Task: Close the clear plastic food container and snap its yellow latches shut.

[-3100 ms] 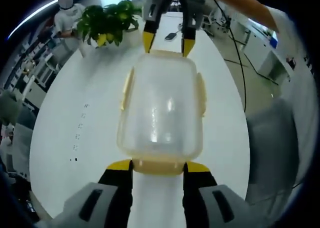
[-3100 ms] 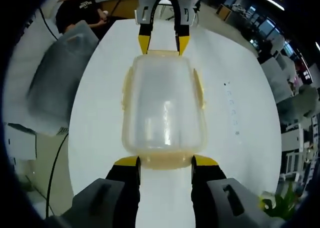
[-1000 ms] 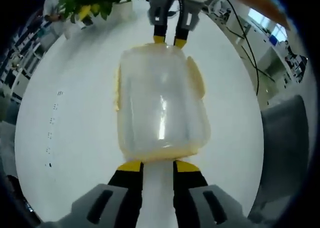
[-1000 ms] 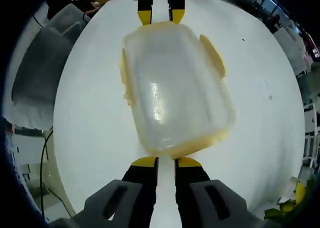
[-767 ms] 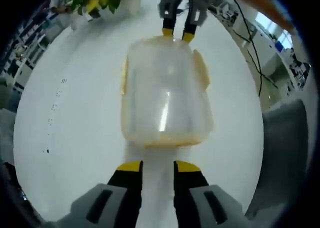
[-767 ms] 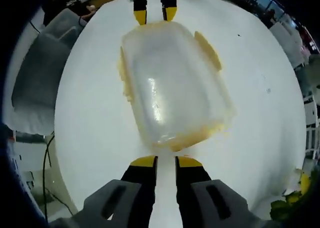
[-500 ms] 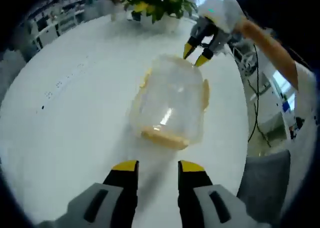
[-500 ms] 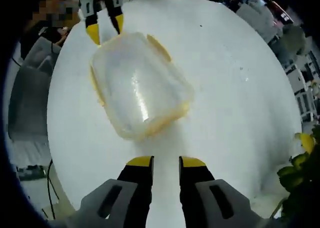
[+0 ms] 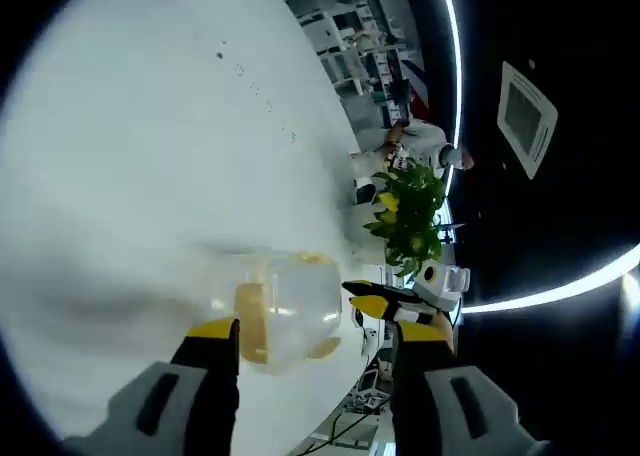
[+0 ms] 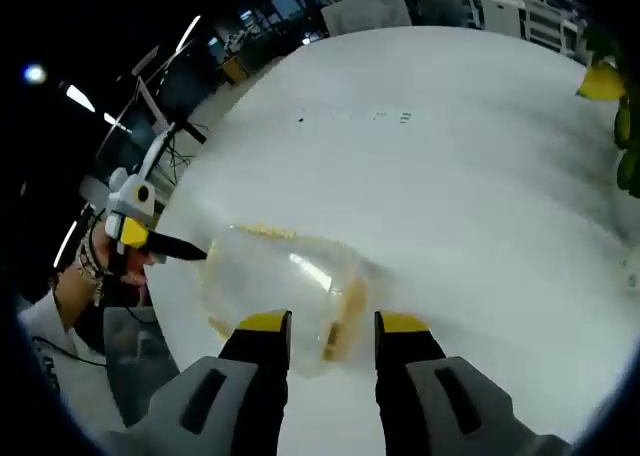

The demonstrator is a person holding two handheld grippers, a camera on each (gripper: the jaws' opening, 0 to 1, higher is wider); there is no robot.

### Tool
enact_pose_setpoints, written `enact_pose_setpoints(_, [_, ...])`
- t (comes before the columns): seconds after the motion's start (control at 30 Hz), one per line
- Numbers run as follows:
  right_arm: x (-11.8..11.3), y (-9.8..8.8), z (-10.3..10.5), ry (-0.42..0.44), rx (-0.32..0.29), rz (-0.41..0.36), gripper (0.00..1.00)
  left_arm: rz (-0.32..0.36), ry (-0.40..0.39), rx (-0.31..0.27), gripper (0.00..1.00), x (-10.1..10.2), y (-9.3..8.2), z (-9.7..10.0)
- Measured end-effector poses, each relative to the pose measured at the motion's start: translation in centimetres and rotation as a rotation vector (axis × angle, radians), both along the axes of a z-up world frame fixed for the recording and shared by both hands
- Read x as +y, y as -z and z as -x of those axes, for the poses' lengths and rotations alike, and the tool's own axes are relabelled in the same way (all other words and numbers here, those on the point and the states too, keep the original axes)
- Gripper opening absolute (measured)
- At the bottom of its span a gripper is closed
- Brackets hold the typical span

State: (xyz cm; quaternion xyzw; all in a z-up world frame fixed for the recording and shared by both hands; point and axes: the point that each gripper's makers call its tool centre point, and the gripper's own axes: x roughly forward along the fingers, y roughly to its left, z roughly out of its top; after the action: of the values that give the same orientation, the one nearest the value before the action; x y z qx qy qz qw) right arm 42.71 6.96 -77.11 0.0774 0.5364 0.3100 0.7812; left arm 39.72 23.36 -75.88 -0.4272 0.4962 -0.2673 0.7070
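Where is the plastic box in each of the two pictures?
Left gripper view: the box sits low in the middle, between that view's own tongs.
Right gripper view: the box lies lower left of centre, just above the tongs.
Shared landmark: the white table under it.

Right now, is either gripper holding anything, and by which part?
Nothing is held. The left gripper and right gripper both have their jaws apart and empty, and the container lies on the table just beyond each one's tips.
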Motion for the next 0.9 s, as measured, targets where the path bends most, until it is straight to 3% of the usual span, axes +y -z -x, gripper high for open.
enact_pose_setpoints(0.13, [-0.1, 0.6, 0.0, -0.013, -0.002, 0.059, 0.29, -0.076, 0.052, -0.006, 0.56, -0.8, 0.8, 0.4])
enact_pose_setpoints(0.27, [0.7, 0.6, 0.3, -0.028, 0.014, 0.052, 0.2, -0.114, 0.071, -0.032, 0.42, -1.2, 0.7, 0.0])
enact_pose_setpoints(0.43, [1.0, 0.6, 0.3, -0.012, 0.017, 0.056, 0.21, -0.133, 0.089, -0.006, 0.38, -0.9, 1.2, 0.3])
enact_pose_setpoints(0.63, [1.4, 0.6, 0.3, -0.007, 0.014, 0.052, 0.2, -0.21, 0.121, -0.017, 0.23, 0.1, 2.1, 0.5])
enact_pose_setpoints(0.73, [1.6, 0.5, 0.3, -0.011, 0.007, 0.064, 0.19, -0.205, 0.066, 0.03, 0.14, 0.8, 2.9, 0.4])
enact_pose_setpoints(0.9, [1.7, 0.5, 0.4, -0.02, 0.006, 0.08, 0.19, -0.228, 0.088, -0.009, 0.11, 1.2, 2.8, 0.4])
